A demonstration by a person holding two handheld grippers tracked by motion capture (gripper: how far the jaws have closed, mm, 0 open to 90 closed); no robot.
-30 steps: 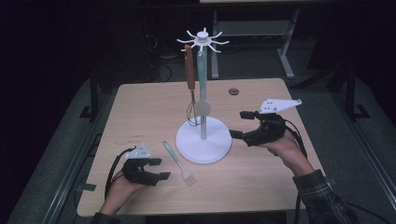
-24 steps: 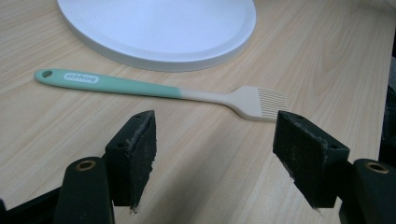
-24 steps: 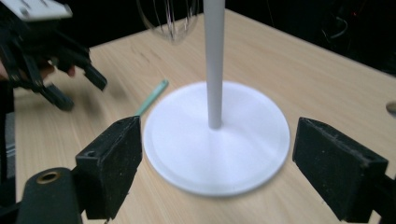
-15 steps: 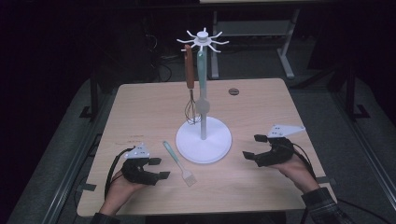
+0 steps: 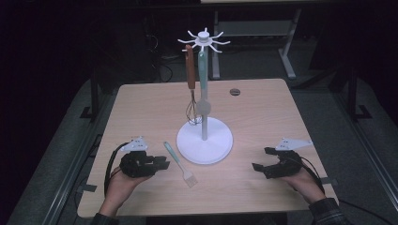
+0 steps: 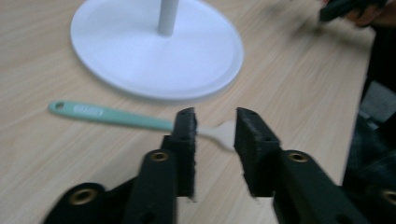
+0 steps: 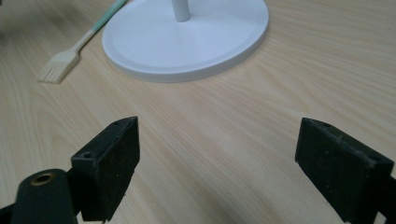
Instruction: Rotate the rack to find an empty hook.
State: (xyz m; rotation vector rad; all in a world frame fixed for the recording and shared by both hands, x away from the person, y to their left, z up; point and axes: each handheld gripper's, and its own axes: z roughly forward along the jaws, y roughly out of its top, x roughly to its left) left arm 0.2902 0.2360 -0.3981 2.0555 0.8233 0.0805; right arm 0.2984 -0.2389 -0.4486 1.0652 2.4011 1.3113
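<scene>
On the light wooden table (image 5: 263, 117), a white stand (image 5: 204, 140) with a round base, a thin pole and a hook crown at the top; hanging from the hooks, a whisk with a brown handle (image 5: 190, 84) and a mint-handled utensil (image 5: 202, 77) close against the pole. Just left of the base, lying flat on the wood, a pastry brush (image 5: 178, 162) with a mint green handle and pale bristles, handle end toward the stand, bristles toward the near edge. Left claw (image 5: 162, 164) held low just beside the brush, pointing at it from the left; jaws just narrowed, now standing a small gap apart. In the left gripper view, left claw (image 6: 215, 135) lined up with the pale neck of the brush (image 6: 109, 115), which runs behind the two black jaws; pads not seen pressing on it, so no grip yet. Right claw (image 5: 263, 159) low over the table on the far side of the stand, well apart from the brush, jaws spread wide with nothing between them. In the right gripper view, right claw (image 7: 217, 154) over bare wood, the stand's base (image 7: 187, 39) ahead and the brush (image 7: 74, 49) off at the upper left. Small dark round disc (image 5: 234, 92) near the far edge.
</scene>
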